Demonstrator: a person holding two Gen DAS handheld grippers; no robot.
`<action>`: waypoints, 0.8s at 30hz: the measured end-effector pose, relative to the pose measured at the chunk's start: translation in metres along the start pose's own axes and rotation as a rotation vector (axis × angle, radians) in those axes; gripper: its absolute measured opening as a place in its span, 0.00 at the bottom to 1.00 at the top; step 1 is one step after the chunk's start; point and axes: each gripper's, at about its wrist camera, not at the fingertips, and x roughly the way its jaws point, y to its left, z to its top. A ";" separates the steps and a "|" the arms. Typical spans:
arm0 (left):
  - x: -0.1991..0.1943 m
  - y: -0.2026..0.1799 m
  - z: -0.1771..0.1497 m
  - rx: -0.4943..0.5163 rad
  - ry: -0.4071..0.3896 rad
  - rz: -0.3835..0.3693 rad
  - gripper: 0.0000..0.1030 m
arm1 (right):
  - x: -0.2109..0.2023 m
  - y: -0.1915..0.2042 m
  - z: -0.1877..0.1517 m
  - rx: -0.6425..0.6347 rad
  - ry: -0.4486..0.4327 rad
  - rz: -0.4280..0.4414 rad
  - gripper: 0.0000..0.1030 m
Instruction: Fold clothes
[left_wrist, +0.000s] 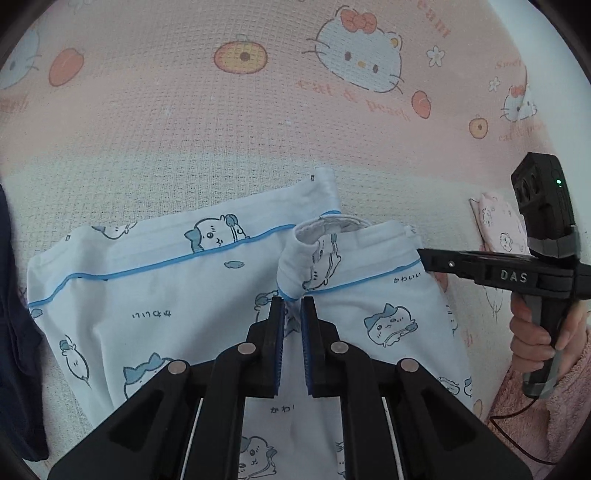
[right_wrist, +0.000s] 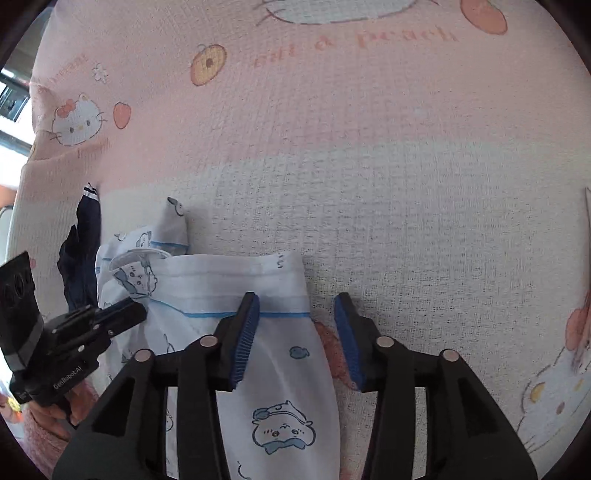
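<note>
Pale blue pyjama trousers (left_wrist: 155, 295) with cartoon cats and blue piping lie flat on the bed, both leg cuffs pointing away from me. My left gripper (left_wrist: 291, 308) is closed to a narrow gap on the inner cuff edge of the right leg (left_wrist: 369, 295), and the cuff there bunches upward. It shows in the right wrist view as the left gripper (right_wrist: 142, 308) touching the crumpled cloth. My right gripper (right_wrist: 295, 310) stands wide open across the outer edge of that same leg (right_wrist: 280, 288), one finger over the cuff, the other over bare sheet. From the side, the right gripper (left_wrist: 424, 260) reaches the cuff's corner.
A pink and cream cat-and-peach printed sheet (left_wrist: 258, 122) covers the bed. A dark navy garment (left_wrist: 14, 332) lies at the left, the same navy garment (right_wrist: 83, 251) beyond the trousers. A pink printed item (left_wrist: 498, 225) sits at the right. A hand (left_wrist: 532, 339) in a pink fleece sleeve holds the right gripper.
</note>
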 end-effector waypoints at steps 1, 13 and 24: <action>-0.001 0.001 0.002 0.000 0.001 0.001 0.10 | -0.003 0.004 -0.002 0.002 0.006 0.033 0.06; -0.015 0.014 -0.049 -0.079 0.099 -0.007 0.10 | -0.012 0.092 -0.078 -0.186 0.142 0.070 0.07; -0.033 0.023 -0.017 -0.003 0.044 -0.010 0.32 | -0.016 0.089 -0.076 -0.167 0.060 -0.023 0.39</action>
